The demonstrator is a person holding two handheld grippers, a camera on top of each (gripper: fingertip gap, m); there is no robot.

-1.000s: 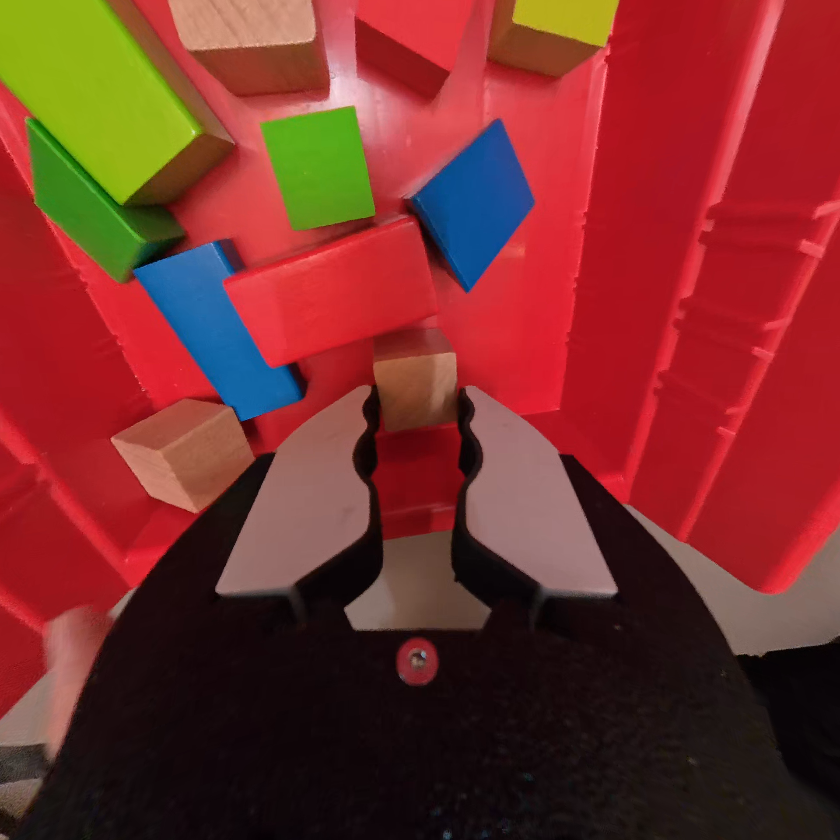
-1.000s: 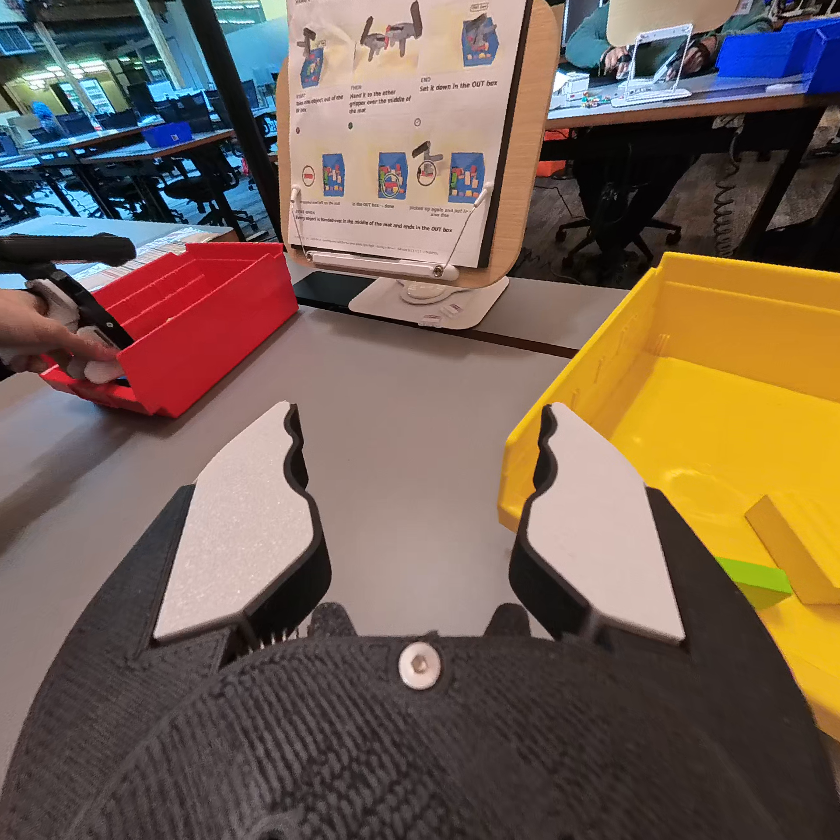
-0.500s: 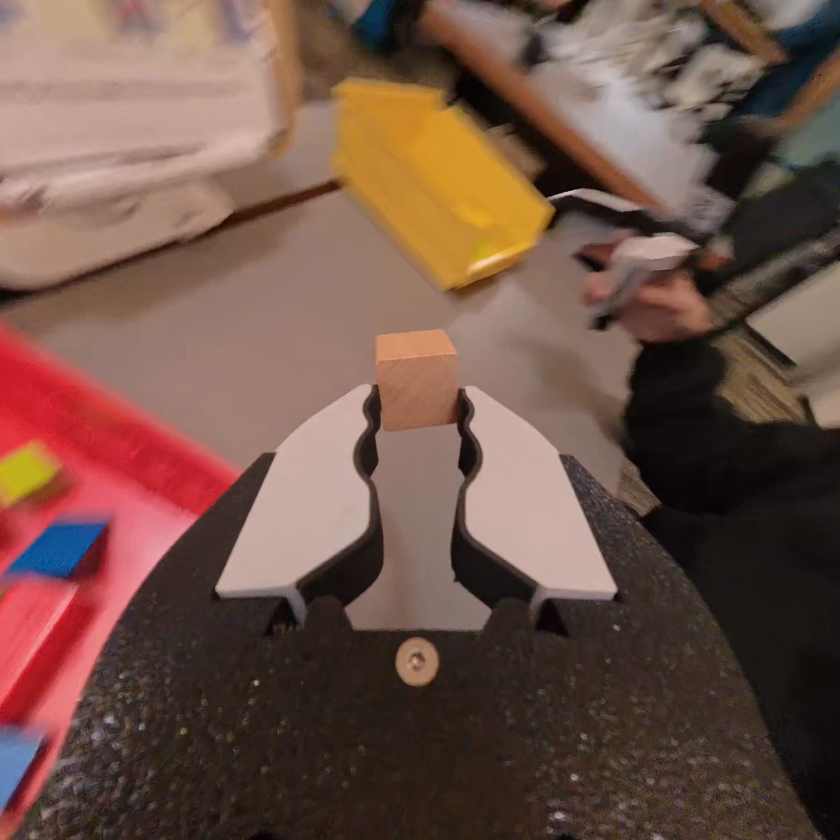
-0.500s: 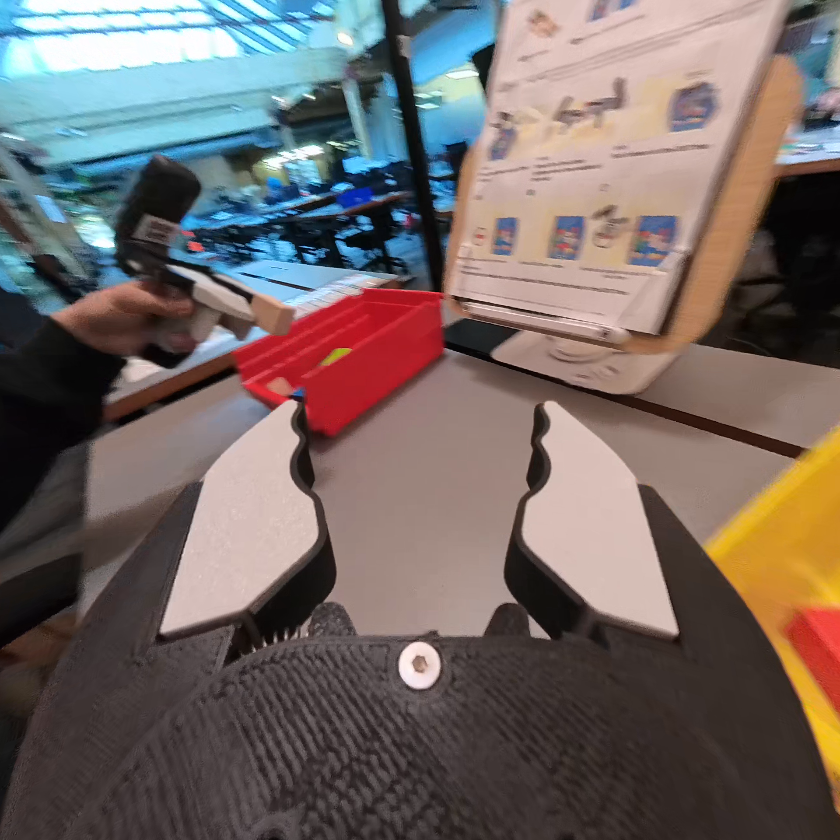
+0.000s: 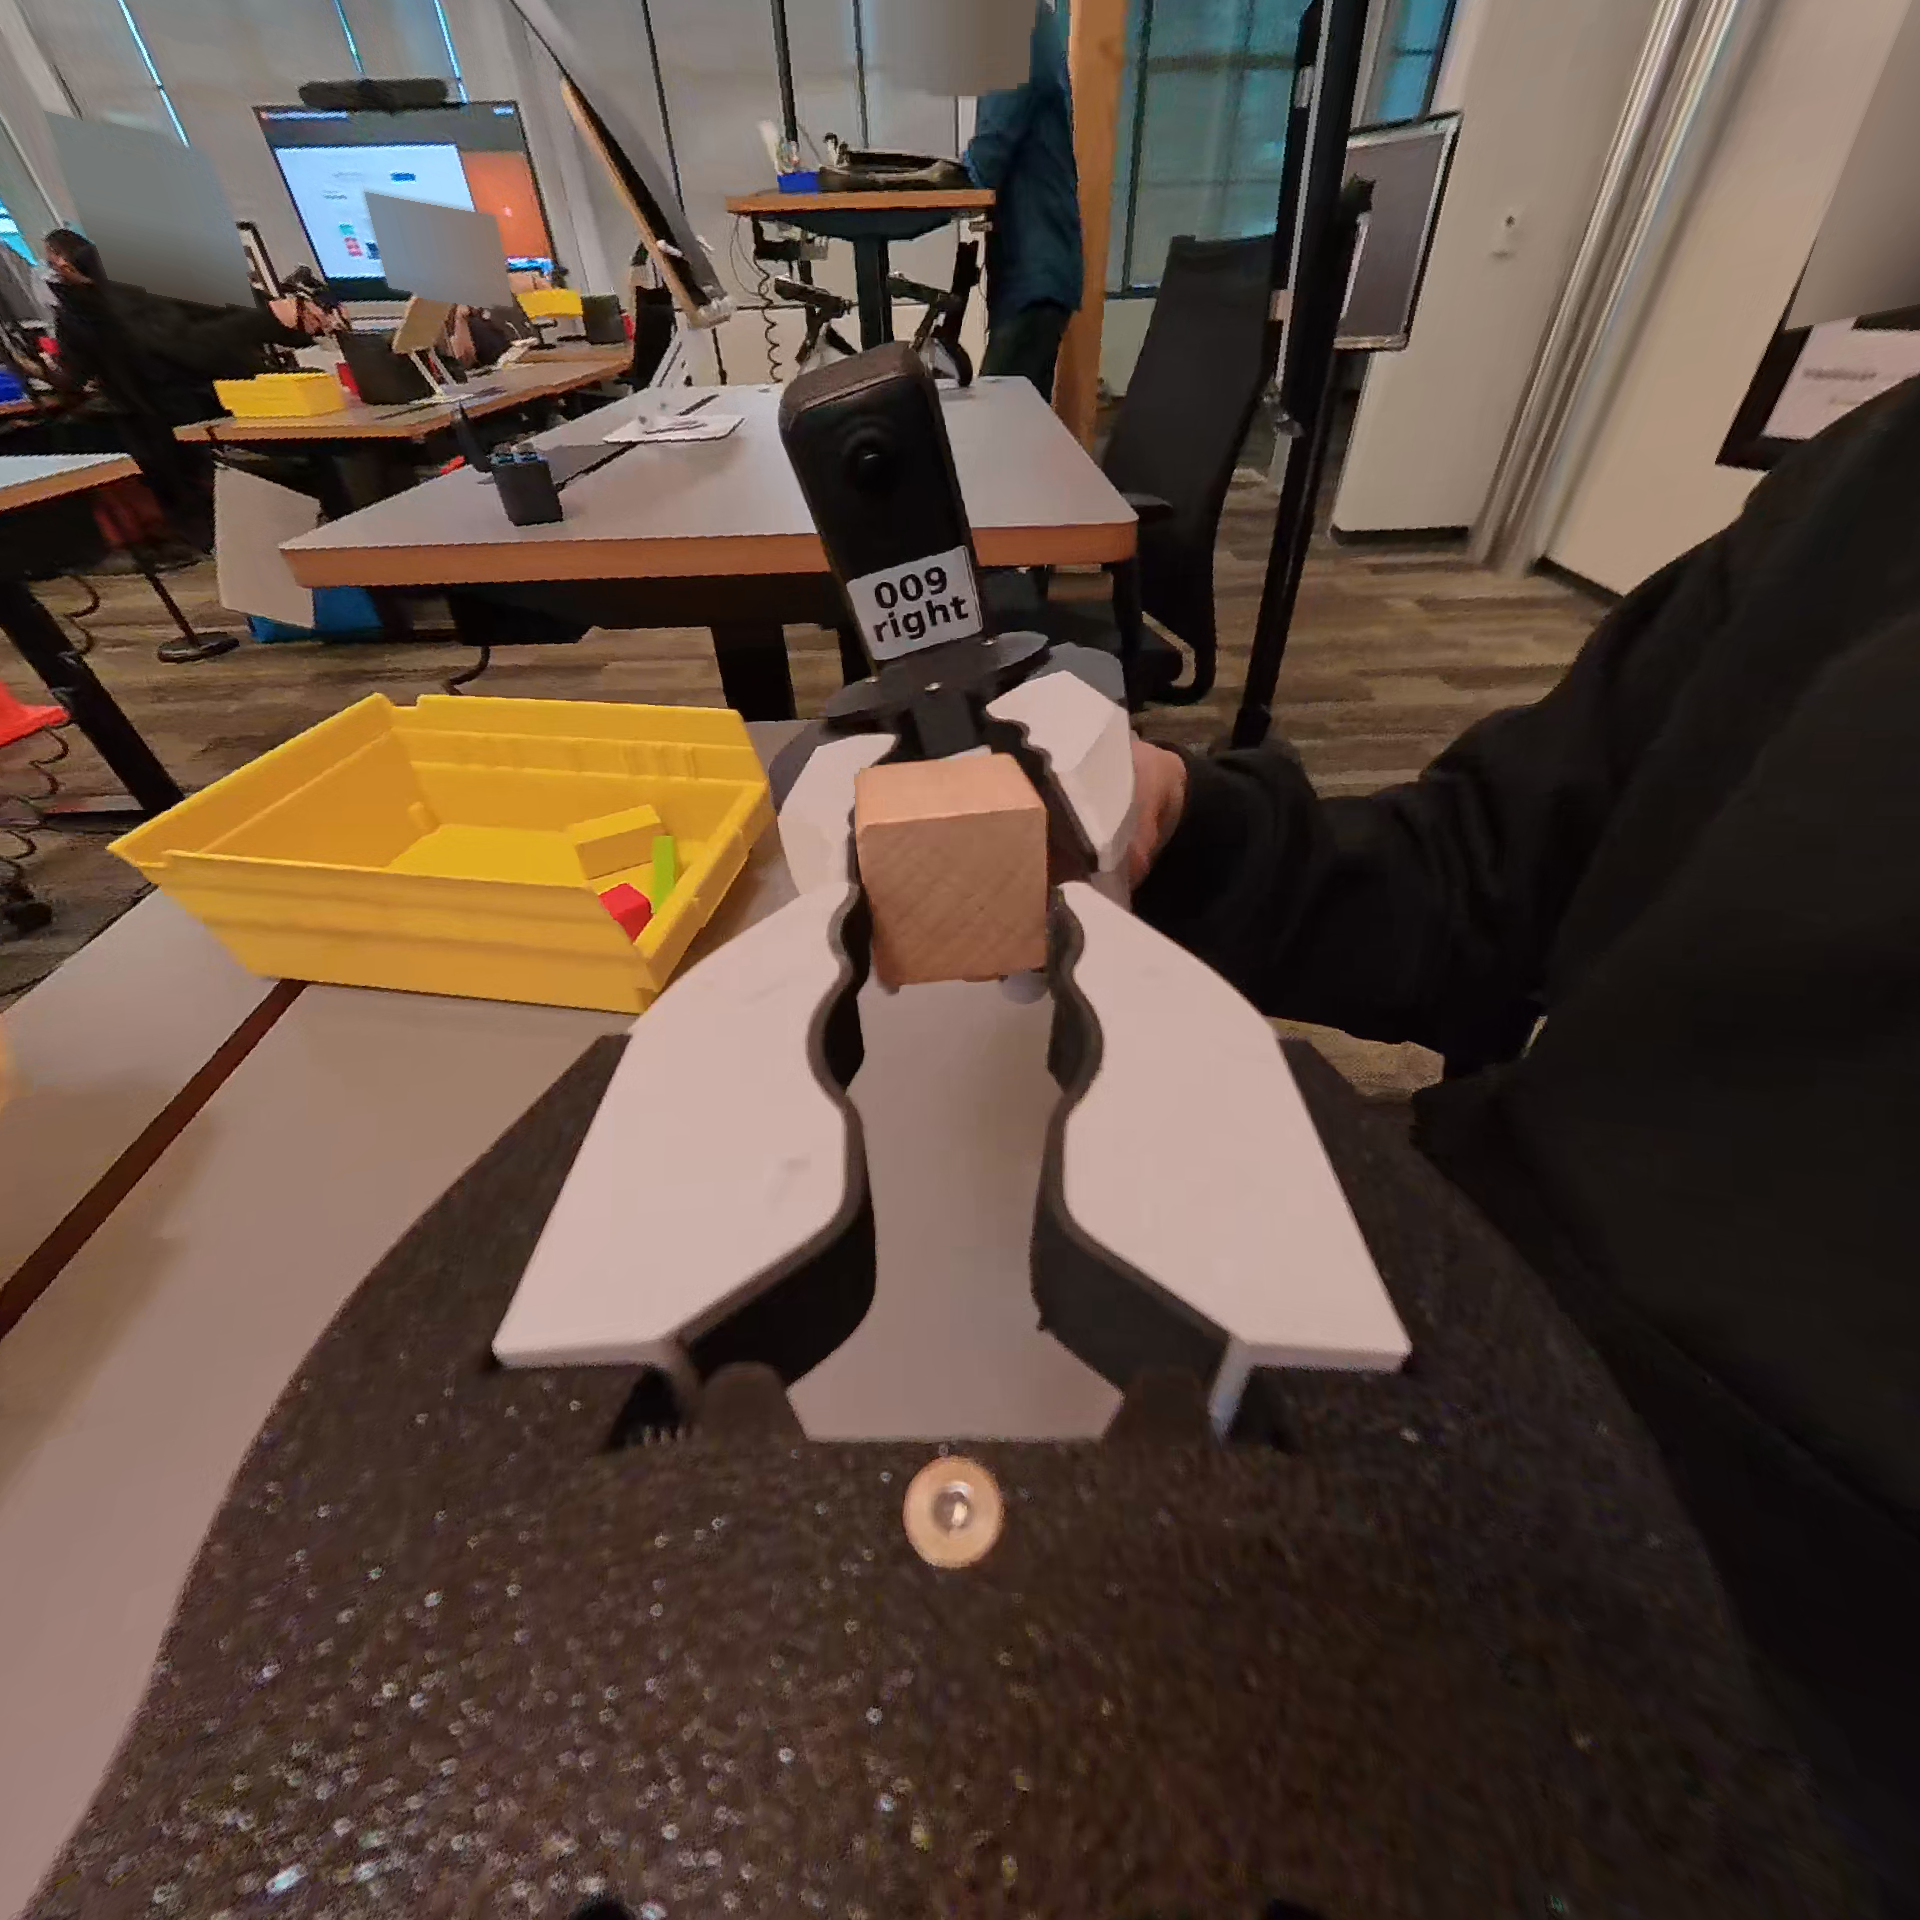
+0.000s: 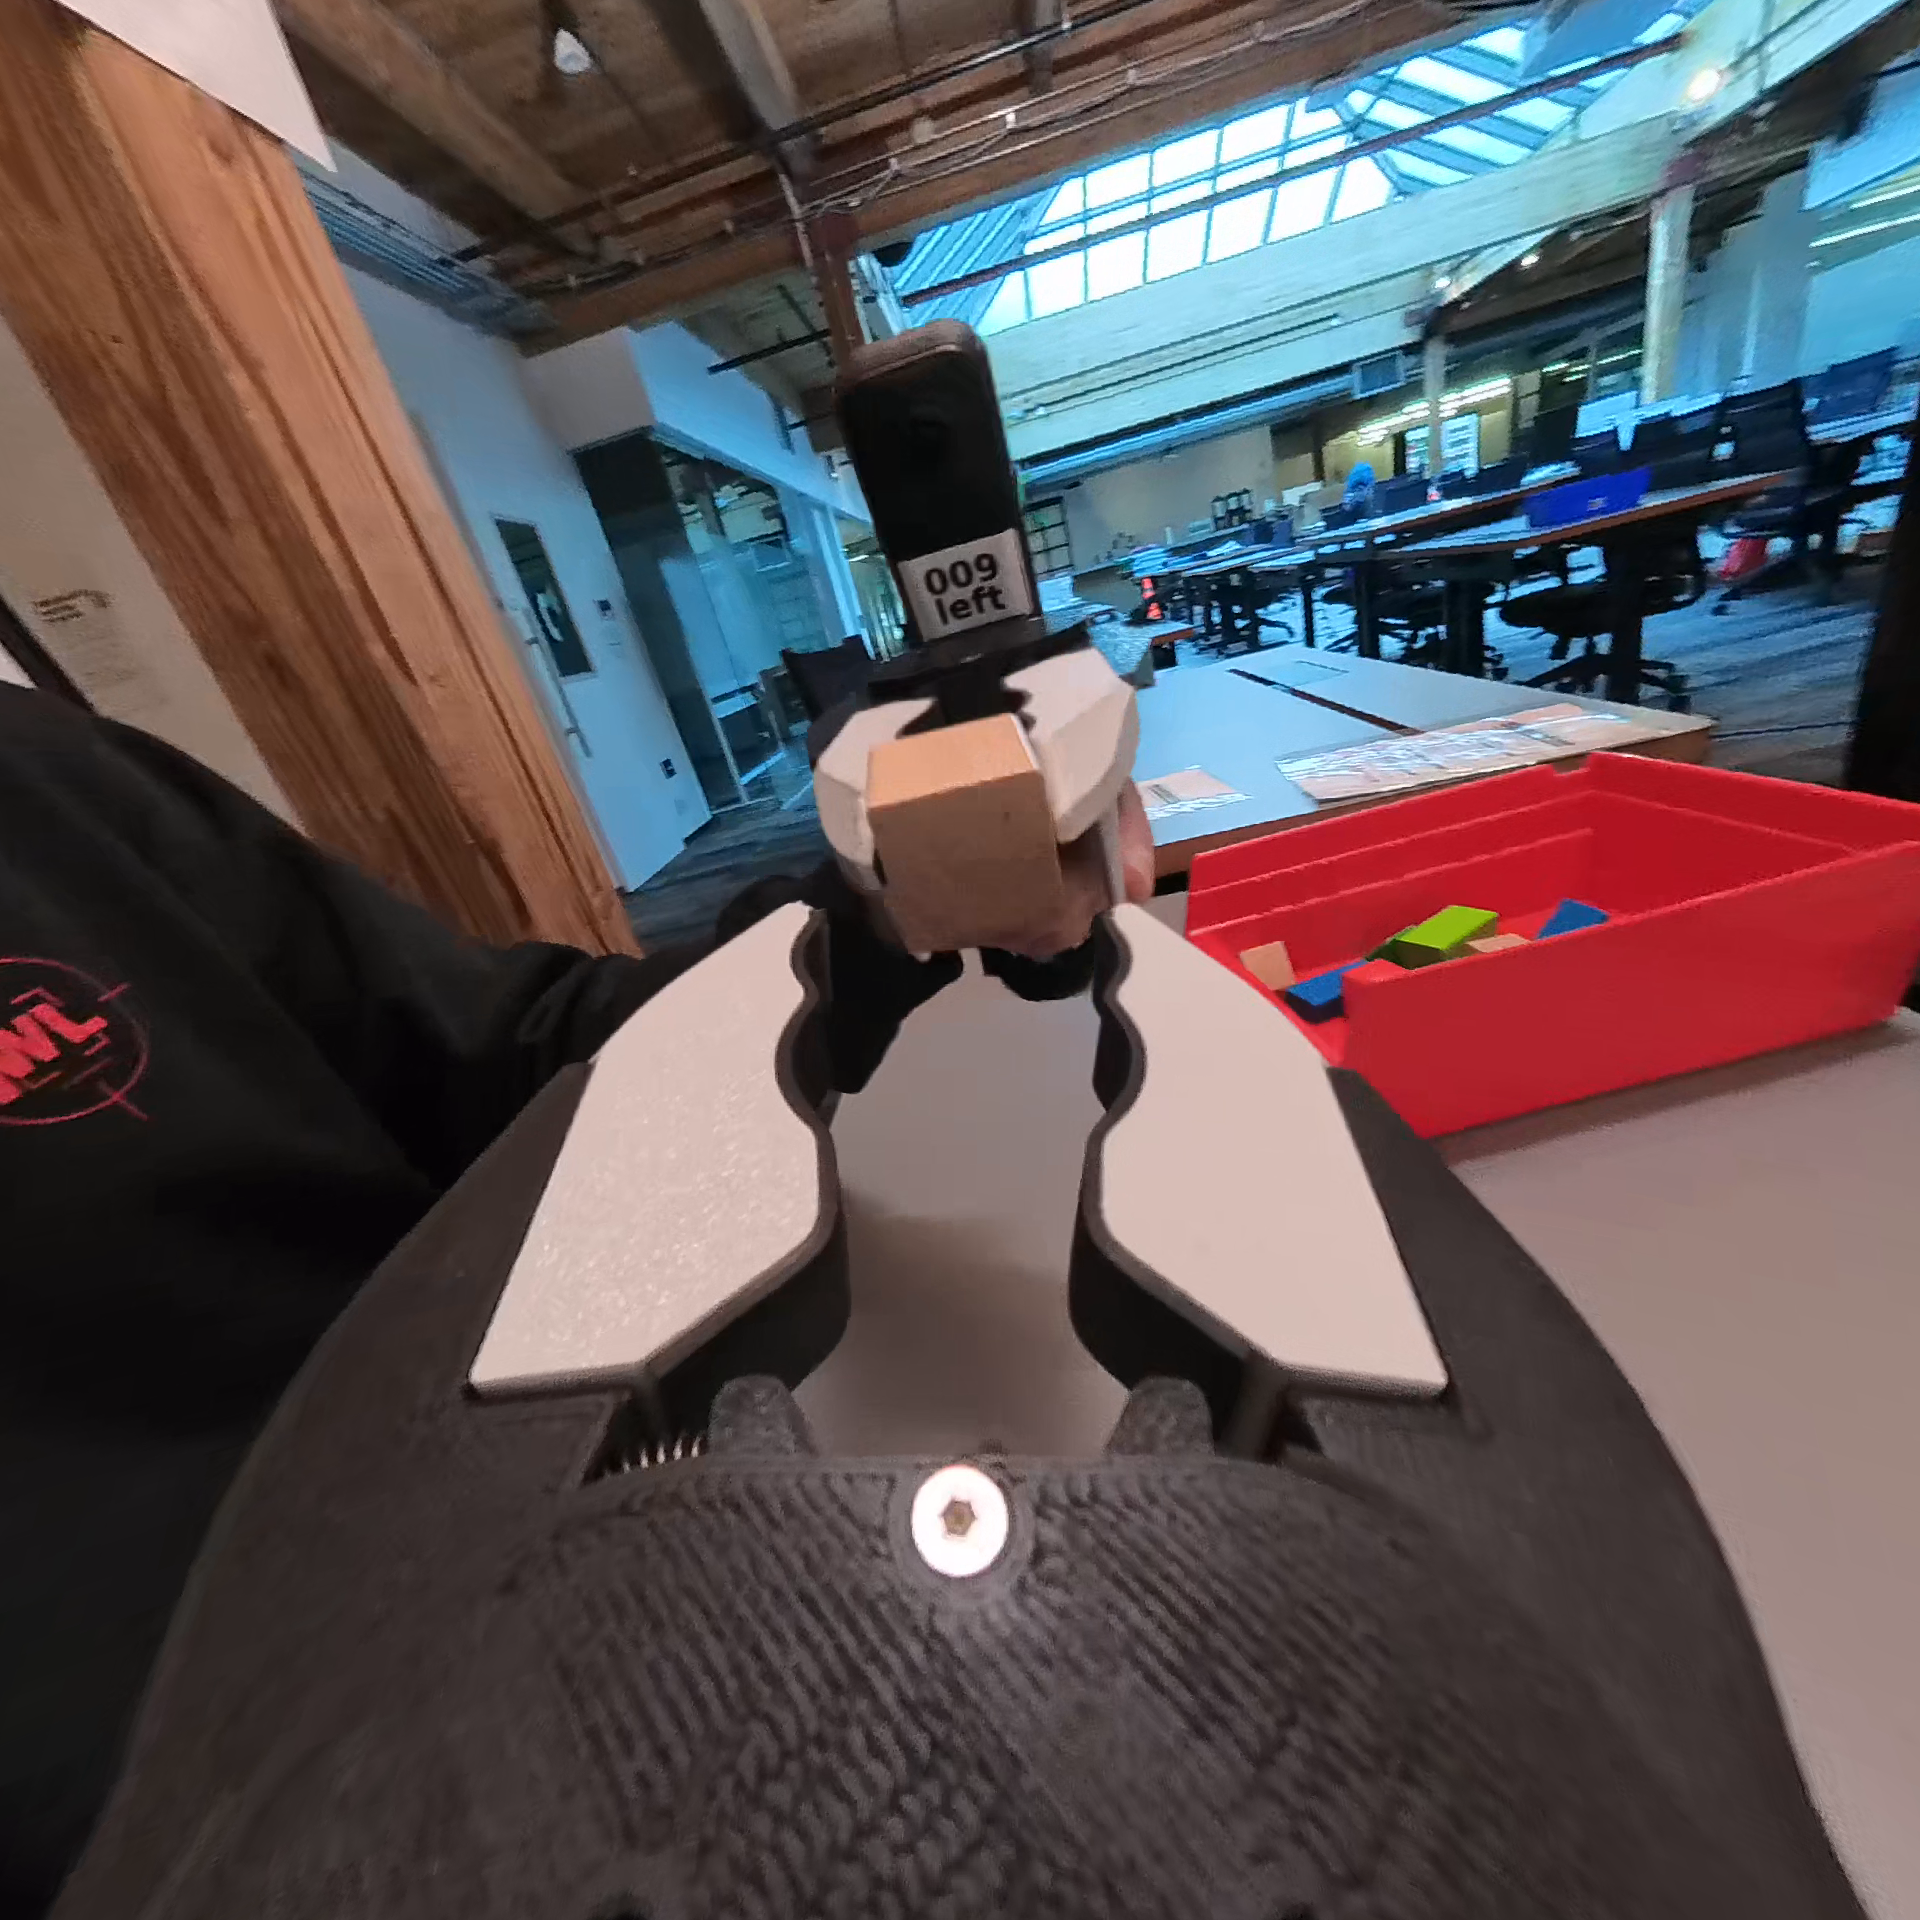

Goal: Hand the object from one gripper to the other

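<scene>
My left gripper point(image 5: 951, 925) is shut on a plain wooden cube point(image 5: 951, 868) and holds it in the air above the grey table point(image 5: 312, 1143). The cube sticks out past the fingertips. My right gripper point(image 6: 961, 930) faces it head-on. Its jaws are partly closed around the cube point(image 6: 966, 831), with a gap showing between each pad and the wood, so it is open. In the left wrist view the right gripper's white fingers point(image 5: 1091, 758) flank the cube's far end. In the right wrist view the left gripper's fingers point(image 6: 1086, 727) clamp the cube's sides.
A yellow bin point(image 5: 312, 883) stands on the table to the left and holds a yellow, a green and a red block. A red bin point(image 6: 1662, 997) with several coloured blocks stands on the right in the right wrist view. A person's black sleeve point(image 5: 1558, 935) is close by. My left and right fingertips are right by each other.
My left gripper lifted the wooden cube out of the red bin and swung to face the right gripper. The right gripper turned towards it and narrowed its jaws around the cube.
</scene>
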